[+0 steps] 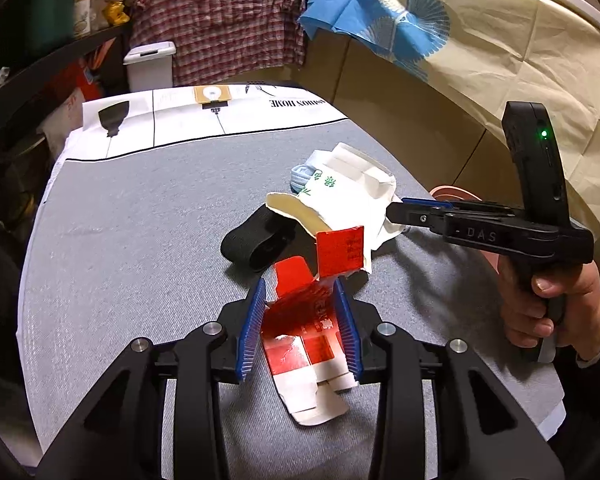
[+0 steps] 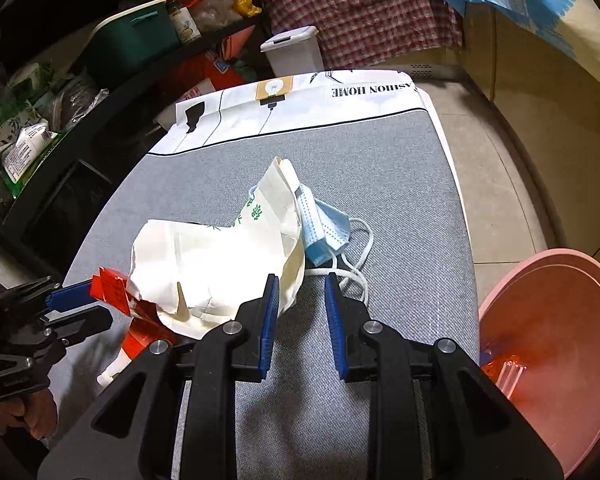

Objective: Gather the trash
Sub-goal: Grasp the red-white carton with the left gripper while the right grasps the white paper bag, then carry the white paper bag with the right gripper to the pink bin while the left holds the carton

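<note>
Worktop (image 1: 140,220): grey woven cloth, matt, fine rib. Red carton (image 1: 300,320): glossy printed card, torn edges showing white pulp. White bag (image 2: 204,264): matt paper, creased. Mask (image 2: 324,228): blue nonwoven fabric, pleated. Basin (image 2: 560,340): smooth pink plastic, slight sheen. Black strap (image 1: 256,240): matt woven band. Fingers (image 2: 270,320): ribbed blue pads, black plastic frame.

Lived-in home storeroom, cluttered shelf (image 2: 80,92) left of the tabletop (image 2: 380,152), plaid shirt (image 1: 220,12) hanging behind it, white lidded bin (image 2: 294,50) below

The torn carton (image 1: 300,320) is red and white, and the paper bag (image 2: 220,256) is cream with green print. The face mask (image 2: 324,228) is light blue, the basin (image 2: 556,344) pink, the tablecloth (image 1: 140,220) grey.
</note>
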Demonstrator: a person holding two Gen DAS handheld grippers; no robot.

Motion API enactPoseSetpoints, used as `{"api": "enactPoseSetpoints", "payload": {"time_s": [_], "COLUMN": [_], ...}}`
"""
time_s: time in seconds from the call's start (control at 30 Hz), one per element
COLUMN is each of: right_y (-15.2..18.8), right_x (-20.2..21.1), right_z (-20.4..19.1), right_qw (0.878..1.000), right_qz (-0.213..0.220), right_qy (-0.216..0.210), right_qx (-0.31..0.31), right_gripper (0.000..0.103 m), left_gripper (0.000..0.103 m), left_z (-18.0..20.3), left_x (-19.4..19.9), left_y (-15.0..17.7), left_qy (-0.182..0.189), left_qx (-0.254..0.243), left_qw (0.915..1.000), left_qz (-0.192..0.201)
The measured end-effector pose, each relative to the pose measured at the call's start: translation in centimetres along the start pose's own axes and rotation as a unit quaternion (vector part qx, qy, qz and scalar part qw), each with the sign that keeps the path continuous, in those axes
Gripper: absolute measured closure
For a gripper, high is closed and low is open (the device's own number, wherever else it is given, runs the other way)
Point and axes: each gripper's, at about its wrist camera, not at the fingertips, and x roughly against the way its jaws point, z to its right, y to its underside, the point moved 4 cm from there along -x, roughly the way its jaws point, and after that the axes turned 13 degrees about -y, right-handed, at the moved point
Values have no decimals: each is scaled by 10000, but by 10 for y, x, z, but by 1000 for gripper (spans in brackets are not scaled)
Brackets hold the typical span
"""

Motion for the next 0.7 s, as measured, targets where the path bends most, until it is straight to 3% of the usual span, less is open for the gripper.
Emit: {"api": "enactPoseSetpoints", "payload": {"time_s": [0.1, 0.23, 0.4, 0.7], "right_y": [0, 0, 0, 0], "right_x": [-3, -3, 5, 31], "right_z": [-1, -4, -11, -23], "right_qw": [10000, 10000, 9999, 9993], "right_qz": [-40, -26, 71, 335], "right_qy": [-31, -13, -15, -36], "right_qx": [12, 90, 152, 183], "right_gripper": [81, 90, 94, 97], "left_gripper": [69, 87, 96, 98], "left_z": [1, -2, -7, -17], "left_x": [0, 3, 15, 46], "left_y": [-1, 1, 4, 6], "left_qy": [110, 119, 134, 38], "left_qx": [-10, -49, -86, -18], "left_qw": [9999, 9999, 9999, 9997], "left_qz": [-7, -47, -6, 249]}}
